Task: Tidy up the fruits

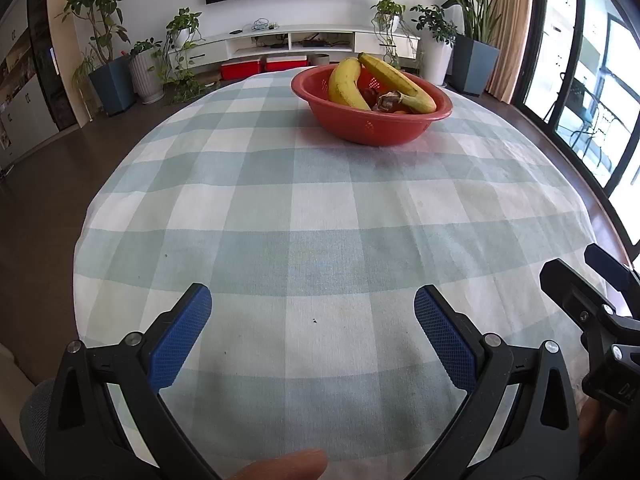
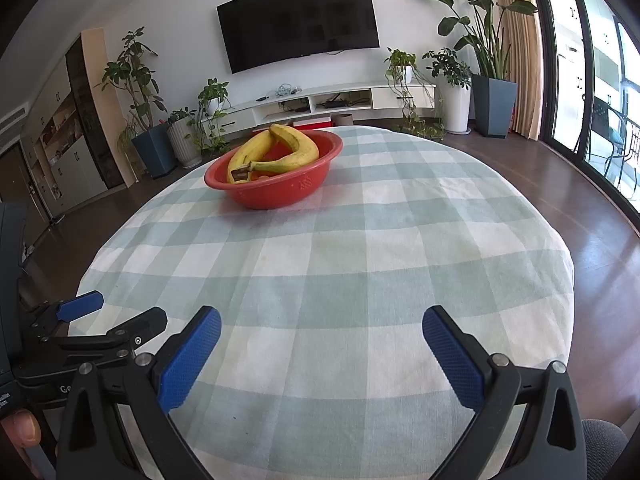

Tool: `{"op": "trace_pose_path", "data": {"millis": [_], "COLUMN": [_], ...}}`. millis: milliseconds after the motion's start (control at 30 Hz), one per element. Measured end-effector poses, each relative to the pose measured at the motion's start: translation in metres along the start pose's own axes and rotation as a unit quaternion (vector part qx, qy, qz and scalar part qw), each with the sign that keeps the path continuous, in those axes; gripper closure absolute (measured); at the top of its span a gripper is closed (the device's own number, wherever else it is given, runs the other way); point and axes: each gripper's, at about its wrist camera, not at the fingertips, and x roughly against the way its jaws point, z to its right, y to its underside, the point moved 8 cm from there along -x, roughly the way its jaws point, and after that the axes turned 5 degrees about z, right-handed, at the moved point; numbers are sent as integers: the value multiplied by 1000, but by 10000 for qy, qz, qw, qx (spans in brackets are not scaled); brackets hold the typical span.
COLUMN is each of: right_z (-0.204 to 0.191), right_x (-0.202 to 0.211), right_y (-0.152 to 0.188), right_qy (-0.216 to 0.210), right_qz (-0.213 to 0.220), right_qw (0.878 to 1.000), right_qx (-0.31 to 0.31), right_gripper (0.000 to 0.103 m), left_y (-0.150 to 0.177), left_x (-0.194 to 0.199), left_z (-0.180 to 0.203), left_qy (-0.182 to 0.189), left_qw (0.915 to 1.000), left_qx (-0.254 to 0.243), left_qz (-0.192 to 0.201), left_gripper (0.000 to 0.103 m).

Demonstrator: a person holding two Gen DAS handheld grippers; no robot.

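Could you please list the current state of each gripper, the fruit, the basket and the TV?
Left gripper: open, empty, above the tablecloth.
Right gripper: open, empty, above the tablecloth.
Red basket: upright on the checked tablecloth, holding fruit.
Bananas: two joined at the stem, lying in the basket, sticking above its rim.
TV: wall-mounted, screen dark.

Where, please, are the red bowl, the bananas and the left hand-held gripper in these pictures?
red bowl [image 1: 372, 130]: left wrist view, on its front outer wall.
bananas [image 1: 344, 82]: left wrist view, mid-body of the left banana.
left hand-held gripper [image 1: 312, 300]: left wrist view, midway between its blue fingertips.
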Motion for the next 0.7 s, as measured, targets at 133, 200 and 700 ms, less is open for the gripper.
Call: {"op": "trace_pose_path", "data": {"millis": [133,200,700], "right_z": [0,0,0], "right_x": [-1,-1,0], "right_y": [1,1,0], "right_qy": [-1,-1,0], "right_qz": [-5,-4,-13], "right_qw": [10000,10000,10000], "right_qx": [-2,-2,-3], "right_gripper": [0,0,0], "left_y": [1,1,1], "left_x": [0,0,0], "left_z": [0,0,0], "left_qy": [17,16,15], "left_qw": [10000,10000,10000], "left_qx": [-6,-11,-8], "left_qz": [-14,-12,-16], "left_gripper": [0,0,0]}}
